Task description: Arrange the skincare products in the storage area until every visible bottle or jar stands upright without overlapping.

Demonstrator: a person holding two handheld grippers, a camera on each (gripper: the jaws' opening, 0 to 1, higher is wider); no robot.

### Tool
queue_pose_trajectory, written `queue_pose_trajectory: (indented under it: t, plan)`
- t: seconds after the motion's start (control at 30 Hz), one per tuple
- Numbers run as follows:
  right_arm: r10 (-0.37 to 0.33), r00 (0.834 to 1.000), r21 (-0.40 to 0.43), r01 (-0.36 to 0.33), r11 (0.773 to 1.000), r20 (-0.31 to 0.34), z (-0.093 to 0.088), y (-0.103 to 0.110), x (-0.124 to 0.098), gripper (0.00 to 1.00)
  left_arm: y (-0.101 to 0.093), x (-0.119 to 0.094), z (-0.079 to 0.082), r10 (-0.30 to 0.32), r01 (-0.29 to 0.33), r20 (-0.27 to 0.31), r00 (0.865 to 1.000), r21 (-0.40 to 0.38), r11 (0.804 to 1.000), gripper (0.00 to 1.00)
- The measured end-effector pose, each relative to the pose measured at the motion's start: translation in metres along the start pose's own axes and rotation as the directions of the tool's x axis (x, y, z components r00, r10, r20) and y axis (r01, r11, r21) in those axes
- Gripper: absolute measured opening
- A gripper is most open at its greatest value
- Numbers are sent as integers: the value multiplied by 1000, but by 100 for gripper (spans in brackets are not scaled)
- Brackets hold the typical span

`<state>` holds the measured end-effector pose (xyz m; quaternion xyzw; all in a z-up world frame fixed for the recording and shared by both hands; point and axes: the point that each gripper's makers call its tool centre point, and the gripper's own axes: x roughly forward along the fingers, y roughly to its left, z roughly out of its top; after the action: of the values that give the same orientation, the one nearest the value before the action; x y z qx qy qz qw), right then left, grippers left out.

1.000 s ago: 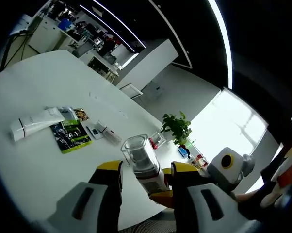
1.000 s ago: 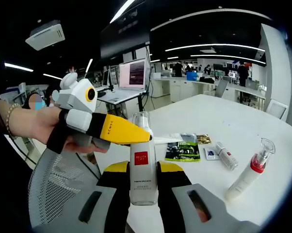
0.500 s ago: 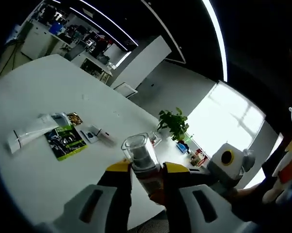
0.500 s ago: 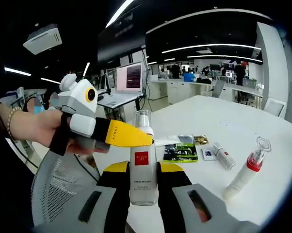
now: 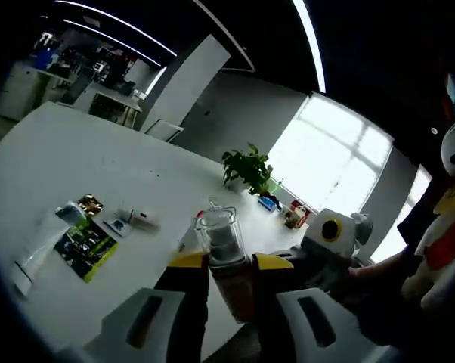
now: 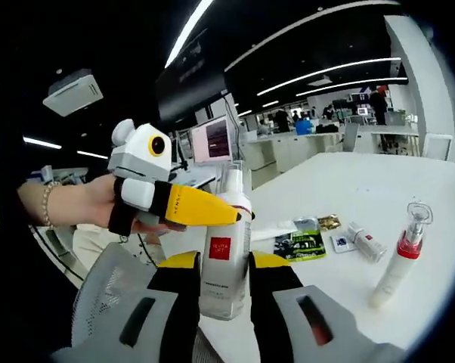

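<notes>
Bottle [image 6: 224, 253] is gripped by right tool [image 6: 221, 266] at its body, left tool [image 5: 229, 261] clenched on its cap.

A large white table [image 6: 409, 189] carries the things, its top plain and glossy. Towards one end lies a loose cluster: a white tube [image 5: 32, 253] flat on its side nearest the table's edge, a green-and-black sachet [image 5: 84, 248] just beside it, a small gold-brown packet [image 5: 90, 204] beyond that, then a little white card [image 5: 122, 224] and a short white bottle [image 6: 366, 241] lying on its side. Apart from the cluster, nearer the table's middle, a slim white pump bottle with a red collar and clear cap [image 6: 400, 258] stands upright. Far along the table, by the windows, stands a potted green plant [image 5: 246, 169] with some small colourful items [image 5: 288, 214] near it
</notes>
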<state>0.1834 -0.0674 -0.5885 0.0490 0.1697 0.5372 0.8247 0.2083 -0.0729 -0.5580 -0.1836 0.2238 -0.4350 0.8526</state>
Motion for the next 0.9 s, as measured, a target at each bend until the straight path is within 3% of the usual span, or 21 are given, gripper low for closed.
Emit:
queue_pose_trajectory:
  t: [0.2, 0.33, 0.43, 0.53, 0.57, 0.77, 0.9]
  plan:
    - [120, 993, 13, -121, 993, 14, 12, 3, -13, 24, -21, 5, 6, -81, 96, -90, 993, 184, 978, 15]
    - [179, 984, 8, -179, 984, 18, 21, 2, -21, 28, -30, 3, 10, -131, 154, -114, 985, 220, 963, 15]
    - [275, 961, 21, -275, 961, 20, 27, 10, -28, 31, -43, 0, 14, -196, 220, -119, 973, 249, 943, 15]
    - [321, 947, 0, -321, 947, -1, 28, 13, -32, 31, -56, -3, 21, -251, 271, -107, 962, 265, 926, 15]
    - [348, 938, -2, -348, 938, -14, 28, 17, -34, 31, -60, -3, 23, -259, 280, -110, 960, 279, 919, 15]
    - [389, 920, -38, -391, 920, -38, 34, 28, -36, 29, -71, -2, 17, -272, 321, -183, 945, 350, 880, 15]
    - [411, 911, -53, -412, 910, -37, 39, 33, -36, 26, -78, 1, 14, -285, 340, -194, 939, 380, 860, 15]
